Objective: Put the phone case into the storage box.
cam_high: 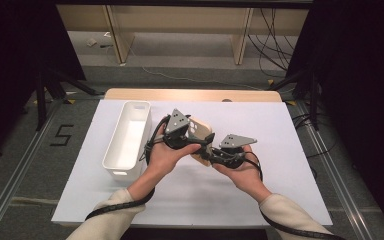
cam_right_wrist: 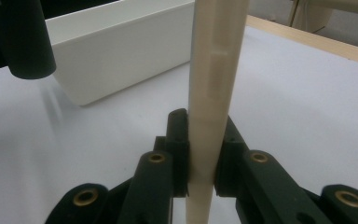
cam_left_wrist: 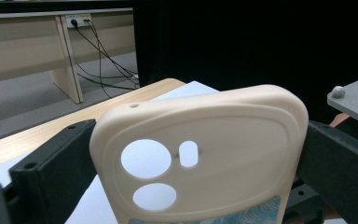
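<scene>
A cream phone case (cam_high: 200, 131) with round camera cut-outs is held up above the white table sheet (cam_high: 280, 165) between both hands. My left gripper (cam_high: 196, 141) spans its width: in the left gripper view the case (cam_left_wrist: 205, 140) faces me flat, with a black jaw against each side edge. My right gripper (cam_high: 209, 154) comes from the right. In the right gripper view the case (cam_right_wrist: 214, 56) stands edge-on and upright, pinched at its lower end between the two pads (cam_right_wrist: 179, 149). Both grippers are shut on the case.
A long white open bin (cam_high: 114, 170) lies left of the hands, its near wall (cam_right_wrist: 121, 51) seen close in the right gripper view. The wooden table edge (cam_high: 190, 94) runs along the back. Cables and stand legs lie on the floor beyond.
</scene>
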The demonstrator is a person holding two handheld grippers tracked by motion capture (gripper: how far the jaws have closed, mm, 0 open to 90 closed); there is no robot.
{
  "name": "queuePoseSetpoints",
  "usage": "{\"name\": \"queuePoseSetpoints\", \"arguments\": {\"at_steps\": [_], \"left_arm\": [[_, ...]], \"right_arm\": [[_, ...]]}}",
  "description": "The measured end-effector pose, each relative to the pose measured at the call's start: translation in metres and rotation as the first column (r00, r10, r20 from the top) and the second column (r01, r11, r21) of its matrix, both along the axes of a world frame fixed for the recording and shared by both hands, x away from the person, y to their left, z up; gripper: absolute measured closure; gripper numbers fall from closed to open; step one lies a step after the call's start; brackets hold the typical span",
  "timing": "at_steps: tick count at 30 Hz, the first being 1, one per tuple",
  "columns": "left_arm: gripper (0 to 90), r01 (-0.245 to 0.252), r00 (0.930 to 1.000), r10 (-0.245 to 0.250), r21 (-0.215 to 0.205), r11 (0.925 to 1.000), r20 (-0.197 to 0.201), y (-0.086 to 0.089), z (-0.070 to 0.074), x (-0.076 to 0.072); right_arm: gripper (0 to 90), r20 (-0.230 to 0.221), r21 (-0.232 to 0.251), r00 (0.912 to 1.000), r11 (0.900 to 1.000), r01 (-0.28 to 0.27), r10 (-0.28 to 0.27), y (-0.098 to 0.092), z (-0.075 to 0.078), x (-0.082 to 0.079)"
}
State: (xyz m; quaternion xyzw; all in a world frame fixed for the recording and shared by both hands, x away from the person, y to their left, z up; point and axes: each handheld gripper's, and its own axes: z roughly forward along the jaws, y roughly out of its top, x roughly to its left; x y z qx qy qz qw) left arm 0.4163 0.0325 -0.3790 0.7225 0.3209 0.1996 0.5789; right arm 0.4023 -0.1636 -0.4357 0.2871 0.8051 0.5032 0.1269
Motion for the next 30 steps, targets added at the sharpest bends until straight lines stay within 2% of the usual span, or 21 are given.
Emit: {"name": "queuePoseSetpoints", "arguments": {"at_steps": [8, 20, 22, 30], "left_arm": [[6.6, -0.008, 0.9999, 0.008, -0.004, 1.0, 0.014, -0.0015, 0.0006, -0.0022], [8.8, 0.0, 1.0, 0.0, -0.014, 0.9999, 0.006, -0.0007, -0.0017, -0.0006], [9.1, -0.001, 1.0, 0.001, -0.018, 0.9998, 0.006, -0.0006, -0.0017, -0.0006], [9.7, 0.0, 0.9998, 0.0, -0.014, 0.9999, 0.017, 0.0025, 0.0013, 0.0004]], "right_arm": [[80.0, 0.001, 0.0, 1.0, 1.0, 0.004, -0.004, -0.0005, -0.0003, 0.0002], [78.9, -0.004, 0.0, 0.9999, 1.0, 0.015, -0.015, -0.0006, -0.0027, 0.0014], [77.4, 0.007, -0.015, 0.9999, 1.0, 0.013, -0.013, -0.0002, -0.0021, 0.001], [63.3, 0.01, -0.02, 0.9999, 1.0, 0.01, -0.01, 0.0018, -0.0003, 0.0009]]}}
